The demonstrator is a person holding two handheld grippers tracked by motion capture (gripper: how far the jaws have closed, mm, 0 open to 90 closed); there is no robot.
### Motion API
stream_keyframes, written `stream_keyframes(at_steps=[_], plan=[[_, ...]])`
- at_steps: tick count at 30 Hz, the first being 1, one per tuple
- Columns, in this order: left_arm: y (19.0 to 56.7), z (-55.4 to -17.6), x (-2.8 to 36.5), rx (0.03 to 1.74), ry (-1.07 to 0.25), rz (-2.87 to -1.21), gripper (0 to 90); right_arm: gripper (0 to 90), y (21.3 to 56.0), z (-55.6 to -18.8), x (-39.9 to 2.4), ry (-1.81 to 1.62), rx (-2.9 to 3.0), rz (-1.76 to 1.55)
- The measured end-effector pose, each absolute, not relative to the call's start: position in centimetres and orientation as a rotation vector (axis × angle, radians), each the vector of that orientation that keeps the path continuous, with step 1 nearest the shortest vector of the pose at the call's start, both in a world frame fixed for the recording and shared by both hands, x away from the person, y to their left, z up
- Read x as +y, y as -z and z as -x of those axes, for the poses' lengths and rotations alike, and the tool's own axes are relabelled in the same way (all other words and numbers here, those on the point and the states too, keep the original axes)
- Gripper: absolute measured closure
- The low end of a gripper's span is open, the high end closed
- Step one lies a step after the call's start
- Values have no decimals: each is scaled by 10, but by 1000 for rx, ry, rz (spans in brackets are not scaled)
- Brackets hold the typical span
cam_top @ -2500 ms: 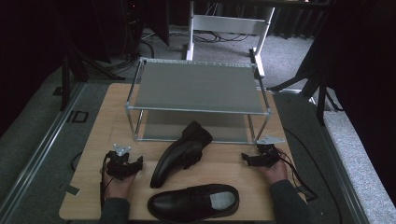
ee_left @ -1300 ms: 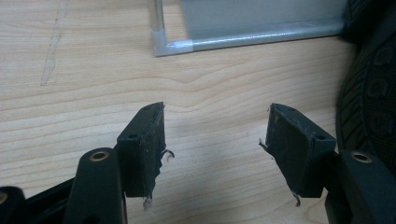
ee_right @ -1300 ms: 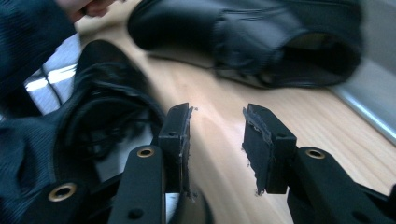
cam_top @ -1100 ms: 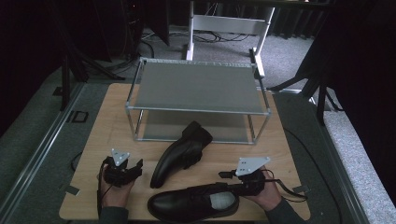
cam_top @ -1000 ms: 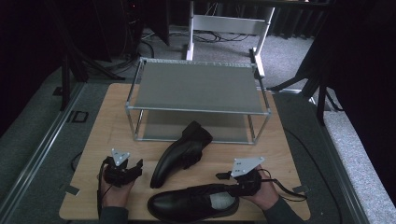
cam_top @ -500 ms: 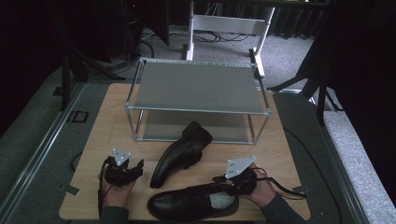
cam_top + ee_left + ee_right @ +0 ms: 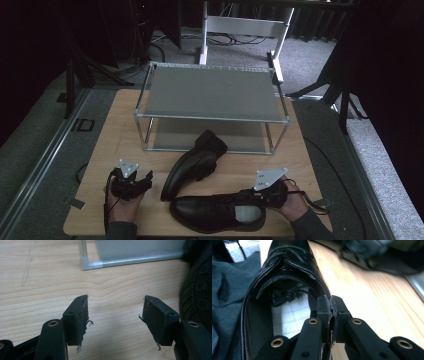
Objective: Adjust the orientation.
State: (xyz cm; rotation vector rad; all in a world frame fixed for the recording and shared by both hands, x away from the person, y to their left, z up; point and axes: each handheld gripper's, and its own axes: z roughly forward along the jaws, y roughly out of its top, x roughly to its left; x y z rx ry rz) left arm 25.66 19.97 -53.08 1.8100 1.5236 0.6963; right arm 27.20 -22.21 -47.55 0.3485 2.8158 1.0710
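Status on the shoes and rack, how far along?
Done: nothing stowed; both shelves of the grey metal two-tier rack are bare. In hand: the right gripper, jaws just closing, is clamped on the side wall of the near black leather lace-up shoe. Left gripper is open over the wooden table. Left: both shoes, including the second black shoe, probably go onto the rack.

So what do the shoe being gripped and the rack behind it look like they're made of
Shoe: probably smooth black leather, going by its soft sheen, stitched seams and laces; pale lining inside. Rack: likely metal, with silvery tube legs and matte grey shelves. Table: light wood with visible grain.
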Motion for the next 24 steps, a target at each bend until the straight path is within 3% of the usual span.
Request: stream_keyframes(at_steps=[12,15,24], plan=[[504,-234,183,1382,-712,-1790,412,859,474,-272,-267,-1069,2732,-546],[496,-225,176,1329,-715,-1788,416,713,473,-273,-270,-1124,2705,-568],[482,-207,154,1188,-727,-1828,423,551,455,-275,-287,-1198,2596,-613]])
